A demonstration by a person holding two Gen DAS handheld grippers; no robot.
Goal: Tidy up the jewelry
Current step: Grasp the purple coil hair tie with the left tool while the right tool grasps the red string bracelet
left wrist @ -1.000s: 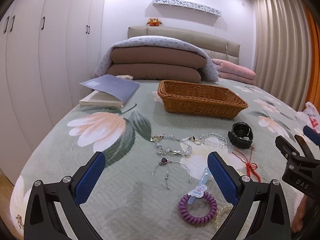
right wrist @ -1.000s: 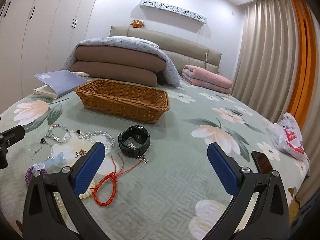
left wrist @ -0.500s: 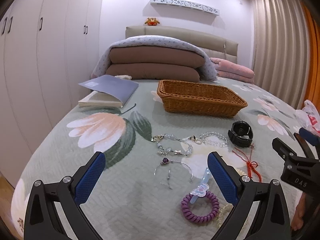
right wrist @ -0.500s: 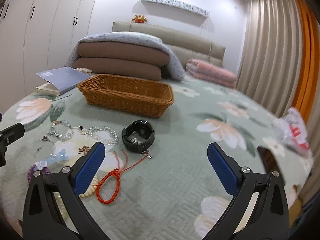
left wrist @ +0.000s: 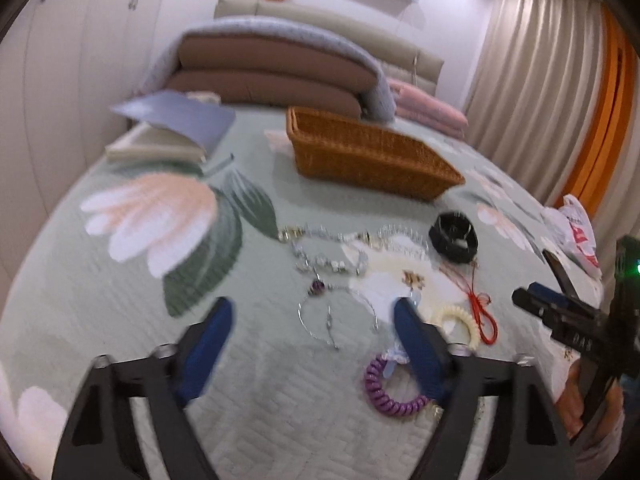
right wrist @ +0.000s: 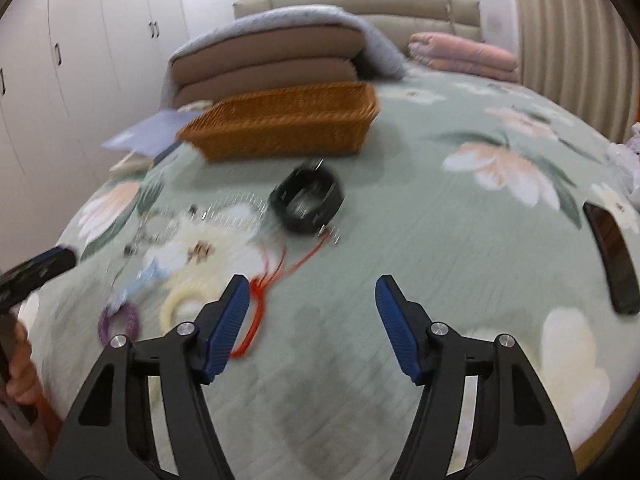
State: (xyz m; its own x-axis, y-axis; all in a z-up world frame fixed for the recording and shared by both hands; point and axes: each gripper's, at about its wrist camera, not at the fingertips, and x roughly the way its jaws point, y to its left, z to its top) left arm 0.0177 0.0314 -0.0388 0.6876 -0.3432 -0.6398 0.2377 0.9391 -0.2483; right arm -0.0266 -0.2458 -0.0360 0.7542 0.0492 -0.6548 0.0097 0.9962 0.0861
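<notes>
Both frames are motion-blurred. My left gripper (left wrist: 312, 332) hangs over the green floral bedspread (left wrist: 132, 320) with its blue pads spread wide and nothing between them. My right gripper (right wrist: 312, 312) is also wide apart and carries nothing.

The jewelry lies loose on the bedspread, none of it in the wicker basket (left wrist: 372, 156), which sits farther up the bed. A thin silver bangle with a purple bead (left wrist: 336, 312) lies between my left gripper's pads. A purple coil bracelet (left wrist: 390, 392) sits just beside the left gripper's right pad, partly hidden by it. A cream coil bracelet (left wrist: 460, 320) and a red cord bracelet (left wrist: 484, 316) lie to the right. A black watch (right wrist: 306, 200) sits in front of the basket, near a clear bead bracelet (right wrist: 236, 208). The red cord runs up against my right gripper's left pad; contact is unclear. A dark phone (right wrist: 612, 256) lies at the right.
</notes>
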